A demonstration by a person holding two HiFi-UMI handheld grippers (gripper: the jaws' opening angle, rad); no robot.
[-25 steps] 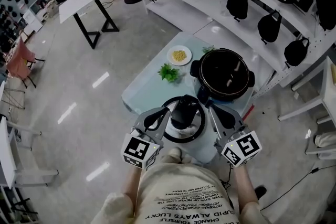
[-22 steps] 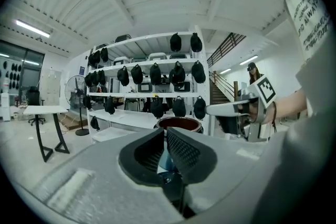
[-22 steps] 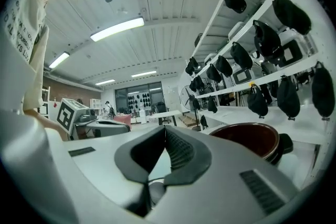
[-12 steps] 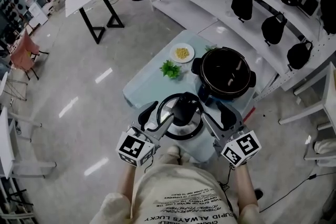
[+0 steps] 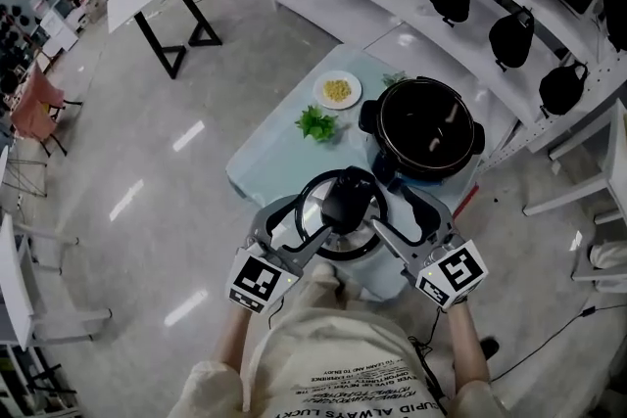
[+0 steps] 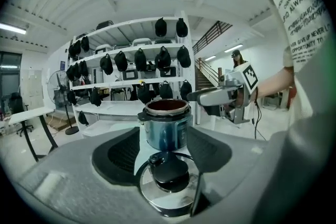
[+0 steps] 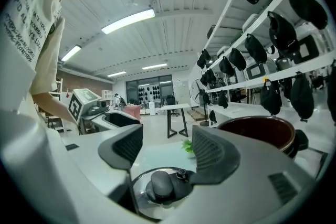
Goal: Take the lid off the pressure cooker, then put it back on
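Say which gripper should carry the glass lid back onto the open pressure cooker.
Right, slightly. The left gripper and right gripper flank the round glass lid with black knob, jaws opening, gripping nothing; the open black pressure cooker stands on the right one's side, so its carry looks shorter.

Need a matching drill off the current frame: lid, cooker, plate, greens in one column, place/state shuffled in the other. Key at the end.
Things:
1. lid
2. pressure cooker
3. plate
4. greens

Place or state:
A. holds yellow food
B. lies flat at the near end of the table, knob up
C. loose on the table, next to the plate
D. open, nothing covering it

Pairs: 1-B, 2-D, 3-A, 4-C
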